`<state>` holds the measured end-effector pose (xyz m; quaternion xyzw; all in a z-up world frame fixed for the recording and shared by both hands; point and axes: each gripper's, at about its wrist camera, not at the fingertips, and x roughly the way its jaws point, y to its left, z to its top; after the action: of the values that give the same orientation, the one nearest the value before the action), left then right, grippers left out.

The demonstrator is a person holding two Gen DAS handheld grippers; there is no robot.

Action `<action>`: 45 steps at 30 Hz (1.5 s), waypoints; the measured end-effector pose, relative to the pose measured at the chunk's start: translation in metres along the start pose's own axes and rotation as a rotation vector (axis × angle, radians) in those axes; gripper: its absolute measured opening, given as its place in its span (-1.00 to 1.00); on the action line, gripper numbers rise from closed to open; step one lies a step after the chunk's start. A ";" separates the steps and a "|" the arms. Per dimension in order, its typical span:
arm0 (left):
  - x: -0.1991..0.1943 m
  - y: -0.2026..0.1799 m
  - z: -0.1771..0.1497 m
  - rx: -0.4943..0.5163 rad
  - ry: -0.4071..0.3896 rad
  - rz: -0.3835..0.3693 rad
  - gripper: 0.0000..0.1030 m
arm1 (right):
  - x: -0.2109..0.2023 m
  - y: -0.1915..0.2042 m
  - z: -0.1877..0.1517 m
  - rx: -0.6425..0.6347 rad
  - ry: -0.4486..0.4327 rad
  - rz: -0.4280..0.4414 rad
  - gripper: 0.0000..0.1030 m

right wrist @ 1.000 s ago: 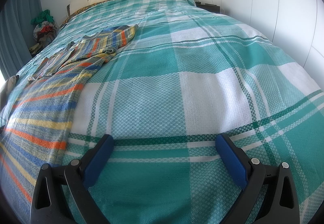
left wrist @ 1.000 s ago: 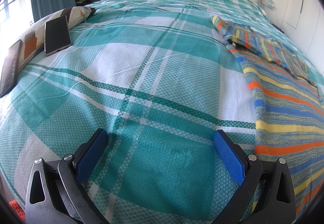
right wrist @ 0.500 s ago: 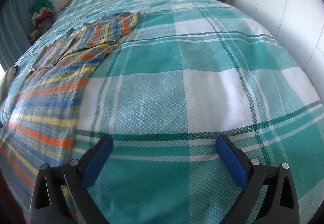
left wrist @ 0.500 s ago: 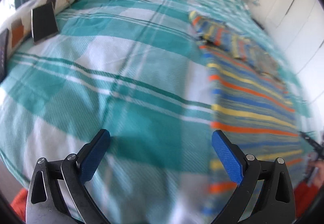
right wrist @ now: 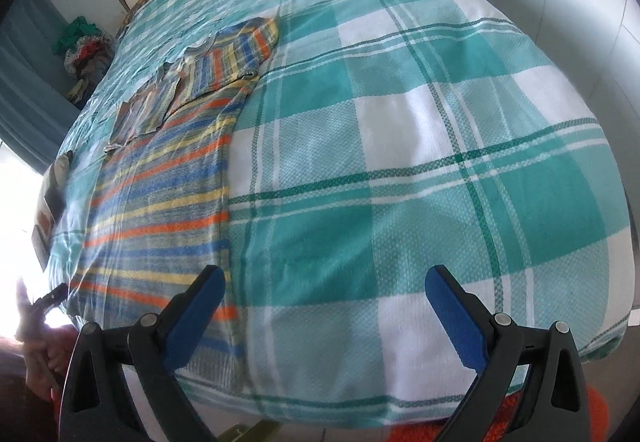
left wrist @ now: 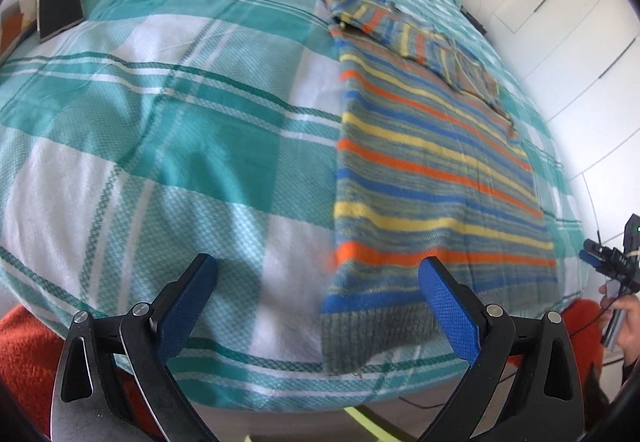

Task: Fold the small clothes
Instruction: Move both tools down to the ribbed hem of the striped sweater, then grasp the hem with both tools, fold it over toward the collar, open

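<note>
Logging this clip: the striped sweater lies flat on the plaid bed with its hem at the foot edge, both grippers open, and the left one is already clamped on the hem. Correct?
Not quite. The left gripper is open and holds nothing; in the left wrist view its blue pads sit apart above the striped sweater. The rest stands: sweater flat on the plaid bed, right gripper open too.

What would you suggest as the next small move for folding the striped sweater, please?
Probably lower both grippers onto the hem corners. The sweater lies flat on the bedspread, hem draped over the near edge. The left gripper and right gripper are open, holding nothing, each near one side of the hem.
</note>
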<state>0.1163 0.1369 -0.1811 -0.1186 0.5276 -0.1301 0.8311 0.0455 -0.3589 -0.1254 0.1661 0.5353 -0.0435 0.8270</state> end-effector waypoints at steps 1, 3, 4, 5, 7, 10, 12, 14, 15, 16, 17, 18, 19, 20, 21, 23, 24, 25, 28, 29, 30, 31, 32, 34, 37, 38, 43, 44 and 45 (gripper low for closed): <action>0.001 -0.003 -0.001 0.015 0.004 0.005 0.95 | 0.000 0.003 -0.003 -0.005 0.012 0.006 0.93; 0.001 -0.008 -0.003 0.036 0.018 0.005 0.93 | 0.001 0.008 -0.009 -0.015 0.040 0.025 0.93; 0.001 -0.010 -0.003 0.044 0.025 -0.001 0.92 | 0.002 0.009 -0.012 -0.016 0.050 0.032 0.93; 0.002 -0.012 -0.003 0.050 0.030 -0.005 0.91 | 0.001 0.011 -0.014 -0.017 0.058 0.041 0.93; 0.004 -0.016 -0.005 0.067 0.044 0.003 0.85 | 0.001 0.015 -0.015 -0.021 0.072 0.058 0.93; 0.007 -0.023 -0.010 0.109 0.061 0.041 0.76 | 0.009 0.022 -0.022 -0.029 0.142 0.093 0.83; 0.010 -0.030 -0.013 0.141 0.074 0.068 0.70 | 0.017 0.030 -0.030 -0.045 0.201 0.131 0.72; 0.011 -0.035 -0.017 0.168 0.090 0.088 0.60 | 0.025 0.040 -0.037 -0.066 0.233 0.152 0.65; 0.012 -0.037 -0.018 0.178 0.100 0.098 0.55 | 0.030 0.046 -0.040 -0.080 0.247 0.162 0.63; 0.013 -0.039 -0.019 0.184 0.107 0.105 0.41 | 0.035 0.054 -0.042 -0.100 0.264 0.170 0.58; 0.014 -0.040 -0.019 0.188 0.120 0.108 0.26 | 0.040 0.060 -0.045 -0.118 0.275 0.168 0.49; 0.015 -0.041 -0.020 0.190 0.139 0.111 -0.30 | 0.046 0.067 -0.047 -0.140 0.283 0.155 0.40; 0.018 -0.041 -0.020 0.183 0.171 0.100 -0.92 | 0.054 0.073 -0.049 -0.167 0.302 0.137 -0.04; 0.018 -0.040 -0.019 0.165 0.201 0.070 -0.91 | 0.059 0.076 -0.052 -0.186 0.320 0.122 -0.82; 0.016 -0.039 -0.018 0.152 0.207 0.067 -0.92 | 0.065 0.080 -0.053 -0.197 0.355 0.120 -0.90; 0.007 -0.033 -0.007 0.093 0.225 0.007 -0.92 | 0.062 0.084 -0.050 -0.186 0.367 0.167 -0.91; 0.002 -0.030 0.000 0.057 0.222 -0.037 -0.92 | 0.054 0.086 -0.044 -0.175 0.350 0.206 -0.91; -0.003 -0.026 0.013 0.018 0.212 -0.090 -0.92 | 0.046 0.086 -0.037 -0.146 0.322 0.249 -0.91; -0.008 -0.018 0.061 -0.072 0.172 -0.195 -0.92 | 0.027 0.081 0.000 -0.021 0.211 0.373 -0.91; -0.005 -0.016 0.081 -0.101 0.157 -0.216 -0.92 | 0.024 0.079 0.014 0.012 0.176 0.398 -0.91; 0.000 -0.014 0.102 -0.123 0.143 -0.229 -0.92 | 0.023 0.076 0.035 0.057 0.131 0.427 -0.91; 0.007 -0.012 0.125 -0.139 0.127 -0.233 -0.92 | 0.024 0.074 0.050 0.086 0.103 0.443 -0.91; 0.016 -0.011 0.147 -0.155 0.115 -0.233 -0.92 | 0.029 0.070 0.074 0.124 0.065 0.451 -0.91; 0.039 -0.008 0.191 -0.198 0.107 -0.240 -0.92 | 0.041 0.067 0.110 0.169 0.020 0.454 -0.91; 0.076 -0.007 0.246 -0.253 0.106 -0.243 -0.92 | 0.073 0.063 0.171 0.238 -0.009 0.452 -0.91; 0.087 -0.007 0.259 -0.262 0.111 -0.239 -0.92 | 0.086 0.063 0.191 0.251 -0.008 0.440 -0.91; 0.132 -0.014 0.315 -0.264 0.152 -0.207 -0.92 | 0.146 0.055 0.269 0.289 0.038 0.396 -0.91; 0.136 -0.015 0.322 -0.249 0.158 -0.195 -0.92 | 0.155 0.055 0.278 0.292 0.051 0.396 -0.91; 0.141 -0.017 0.331 -0.230 0.164 -0.181 -0.92 | 0.165 0.054 0.288 0.291 0.070 0.392 -0.91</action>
<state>0.4728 0.0930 -0.1576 -0.2489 0.5923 -0.1522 0.7511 0.3800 -0.3832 -0.1549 0.3857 0.5094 0.0470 0.7678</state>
